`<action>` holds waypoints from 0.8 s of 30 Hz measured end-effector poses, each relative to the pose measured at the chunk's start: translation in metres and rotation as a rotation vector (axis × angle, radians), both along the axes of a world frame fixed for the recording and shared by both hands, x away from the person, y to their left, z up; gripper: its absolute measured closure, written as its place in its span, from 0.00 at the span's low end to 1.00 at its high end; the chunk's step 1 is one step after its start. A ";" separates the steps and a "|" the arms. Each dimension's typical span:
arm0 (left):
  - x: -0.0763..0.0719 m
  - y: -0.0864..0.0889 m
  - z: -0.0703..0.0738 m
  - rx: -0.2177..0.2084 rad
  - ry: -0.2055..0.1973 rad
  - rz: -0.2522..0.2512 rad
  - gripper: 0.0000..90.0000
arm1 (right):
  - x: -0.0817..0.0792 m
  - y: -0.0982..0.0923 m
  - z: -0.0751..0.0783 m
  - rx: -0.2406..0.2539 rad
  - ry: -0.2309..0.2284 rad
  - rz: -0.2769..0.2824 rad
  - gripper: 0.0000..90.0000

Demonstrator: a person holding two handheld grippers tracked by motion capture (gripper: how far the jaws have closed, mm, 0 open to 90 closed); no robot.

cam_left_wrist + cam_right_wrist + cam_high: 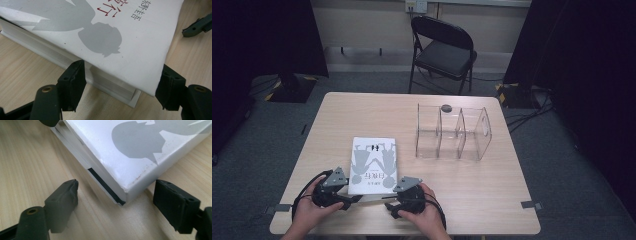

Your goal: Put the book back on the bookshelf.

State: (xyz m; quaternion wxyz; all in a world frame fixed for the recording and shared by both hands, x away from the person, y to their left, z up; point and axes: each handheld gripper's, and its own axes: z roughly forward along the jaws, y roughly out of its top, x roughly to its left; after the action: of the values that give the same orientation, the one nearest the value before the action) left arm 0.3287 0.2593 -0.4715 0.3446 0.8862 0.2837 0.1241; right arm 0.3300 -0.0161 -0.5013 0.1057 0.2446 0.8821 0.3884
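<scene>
The white book (373,165) lies flat on the bench (477,200), well to the left of the clear plastic organizer (453,132) and nearer the person's edge. Seen from the left gripper view, its near corner is lifted, the cover and page block tilted up off the wood. The left gripper (122,86) straddles that corner with its jaws part open; one pad sits against the page edge and the other at the cover's edge, but a firm squeeze cannot be told. The right gripper (115,200) has its jaws spread wide on either side of the other near corner, touching nothing.

The risk, as I judge it, is that the left jaws catch only the cover or a few pages, so the book fans open or slides back when raised. The right jaws, closing on a bare corner, could push the book away towards the organizer instead of clamping it.
</scene>
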 end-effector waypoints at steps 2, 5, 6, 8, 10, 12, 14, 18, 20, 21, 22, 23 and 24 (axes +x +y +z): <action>0.001 0.001 0.000 0.000 0.004 -0.004 0.35 | 0.000 0.000 0.000 -0.001 0.002 -0.002 0.20; 0.001 0.001 0.001 -0.014 0.007 -0.001 0.35 | 0.000 0.000 0.000 -0.004 0.007 0.007 0.18; 0.001 0.001 0.001 -0.014 0.007 -0.001 0.35 | 0.000 0.000 0.000 -0.004 0.007 0.007 0.18; 0.001 0.002 0.001 -0.015 0.008 -0.006 0.36 | 0.001 0.000 0.000 -0.003 0.005 0.004 0.16; 0.002 0.003 0.002 -0.021 0.011 -0.011 0.36 | 0.001 -0.001 0.000 -0.010 0.007 -0.006 0.16; 0.001 0.004 0.002 -0.040 0.013 -0.007 0.37 | 0.001 -0.002 0.001 -0.014 0.008 -0.008 0.15; 0.001 0.005 0.004 -0.046 0.013 -0.012 0.38 | 0.001 -0.003 0.002 -0.030 0.006 -0.018 0.15; 0.001 0.005 0.004 -0.043 0.012 -0.015 0.39 | 0.001 -0.004 0.003 -0.041 -0.007 -0.014 0.15; 0.001 0.005 0.004 -0.044 0.010 -0.015 0.39 | 0.000 -0.002 0.004 -0.044 -0.020 -0.012 0.15; 0.001 0.005 0.005 -0.043 0.008 -0.015 0.39 | 0.000 -0.001 0.006 -0.045 -0.027 -0.011 0.15; 0.001 0.005 0.005 -0.053 0.008 -0.011 0.39 | 0.000 -0.001 0.008 -0.042 -0.030 -0.011 0.15; 0.001 0.006 0.006 -0.050 0.008 -0.015 0.39 | -0.001 -0.001 0.010 -0.038 -0.034 -0.015 0.15; 0.001 0.006 0.006 -0.059 0.012 -0.008 0.39 | -0.001 -0.001 0.013 -0.025 -0.045 -0.013 0.15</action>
State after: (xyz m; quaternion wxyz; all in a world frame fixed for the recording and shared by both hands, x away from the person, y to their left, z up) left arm 0.3300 0.2649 -0.4652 0.3695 0.8776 0.2856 0.1087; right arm 0.3293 -0.0175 -0.4882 0.1308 0.2403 0.8826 0.3822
